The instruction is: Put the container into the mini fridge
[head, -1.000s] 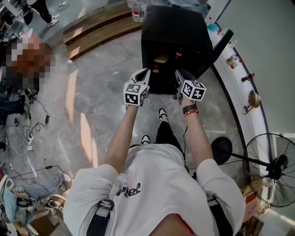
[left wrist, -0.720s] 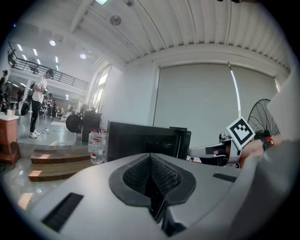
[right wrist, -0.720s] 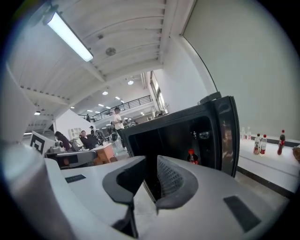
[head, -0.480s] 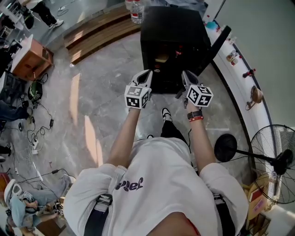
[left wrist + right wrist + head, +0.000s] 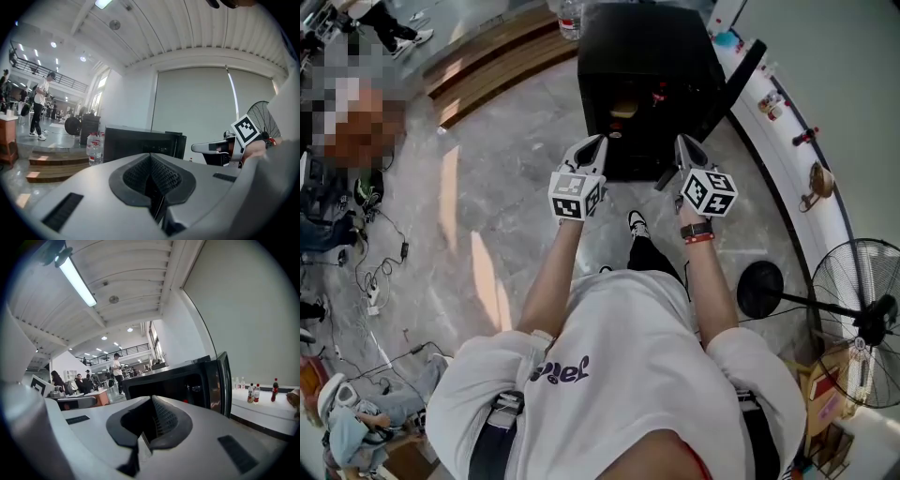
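Your views are bright: sun streaks the floor (image 5: 464, 202) at left, a ceiling tube (image 5: 77, 281) glares, fisheye edges darken.

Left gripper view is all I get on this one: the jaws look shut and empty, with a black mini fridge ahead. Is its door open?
Observer: Yes. In the head view the mini fridge has its door swung open to the right.
Operator: Is the right gripper carrying anything?
Observer: No. In the right gripper view the right gripper has its jaws together with nothing between them.
Operator: Then where is the container?
Observer: The head view shows a tan object inside the fridge. It is too small to tell whether it is the container.
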A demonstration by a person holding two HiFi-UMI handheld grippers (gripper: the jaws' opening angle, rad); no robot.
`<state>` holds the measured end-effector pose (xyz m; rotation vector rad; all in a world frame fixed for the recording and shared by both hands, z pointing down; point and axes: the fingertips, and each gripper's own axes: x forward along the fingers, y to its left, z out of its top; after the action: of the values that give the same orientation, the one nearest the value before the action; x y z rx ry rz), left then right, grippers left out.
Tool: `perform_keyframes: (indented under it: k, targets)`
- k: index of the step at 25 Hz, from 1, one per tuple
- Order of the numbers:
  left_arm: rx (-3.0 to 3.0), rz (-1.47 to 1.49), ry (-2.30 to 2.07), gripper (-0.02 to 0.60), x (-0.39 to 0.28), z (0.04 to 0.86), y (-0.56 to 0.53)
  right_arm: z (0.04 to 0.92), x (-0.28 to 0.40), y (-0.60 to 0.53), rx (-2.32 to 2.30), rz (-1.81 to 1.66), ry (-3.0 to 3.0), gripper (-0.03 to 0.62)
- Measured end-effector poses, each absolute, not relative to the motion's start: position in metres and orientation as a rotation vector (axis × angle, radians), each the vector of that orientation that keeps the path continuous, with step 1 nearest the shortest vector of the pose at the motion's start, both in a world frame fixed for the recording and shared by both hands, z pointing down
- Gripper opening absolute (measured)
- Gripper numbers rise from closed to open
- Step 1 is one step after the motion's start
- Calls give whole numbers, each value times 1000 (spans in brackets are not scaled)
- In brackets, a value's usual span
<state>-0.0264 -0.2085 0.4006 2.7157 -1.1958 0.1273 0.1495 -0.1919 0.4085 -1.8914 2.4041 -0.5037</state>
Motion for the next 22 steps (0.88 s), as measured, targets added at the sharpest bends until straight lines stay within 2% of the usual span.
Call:
perform_keyframes:
  k: [16,22]
  targets:
    - [2748,102,-1210,20,-24,386,-232,398,145,-211,-1890,-454,2428,14]
    - [2722,4,-1151,20,-20,387,-236,399,122,-215,-1789,-503,2561,14]
